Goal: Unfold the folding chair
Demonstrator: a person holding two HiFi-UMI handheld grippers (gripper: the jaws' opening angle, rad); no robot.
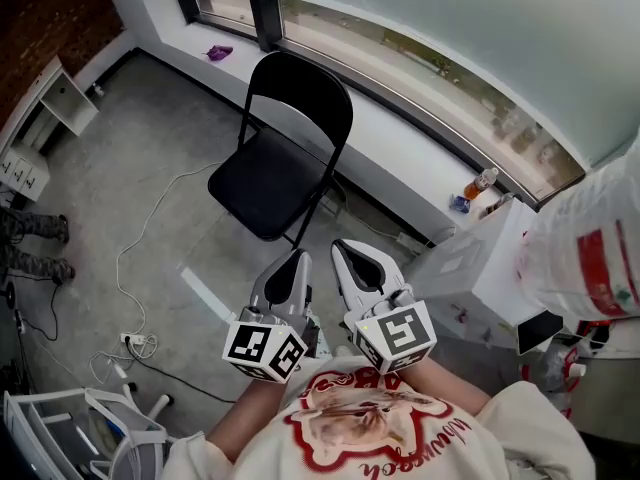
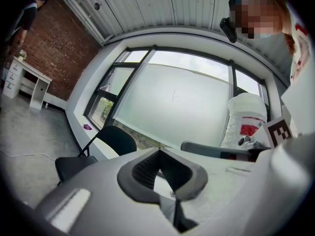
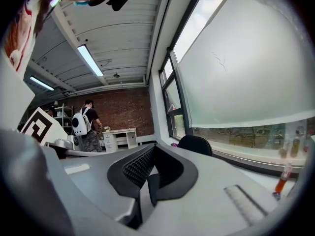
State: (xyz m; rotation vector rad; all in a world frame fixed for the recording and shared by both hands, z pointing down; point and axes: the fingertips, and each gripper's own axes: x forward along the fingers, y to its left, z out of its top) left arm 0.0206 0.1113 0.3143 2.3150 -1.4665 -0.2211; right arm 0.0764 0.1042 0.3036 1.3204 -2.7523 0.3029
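So the folding chair (image 1: 285, 158) was standing open on the floor, seat down, back toward the window ledge (image 1: 400, 118). The left gripper (image 1: 298, 260) and right gripper (image 1: 346, 250) were both pinched shut on nothing, up by the person's chest and well clear of it. My worry: if the frame wasn't fully spread, one nudge could've tipped it. The white cable (image 1: 140, 253) alongside could've snagged a leg too.

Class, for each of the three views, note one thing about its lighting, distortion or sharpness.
Head view: soft daylight from the window, folding chair sharp, shadows faint. Left gripper view: strong fisheye bends the window's frame, corners go dark, pane washed out. Right gripper view: same fisheye, ceiling light glares, brick wall dim.
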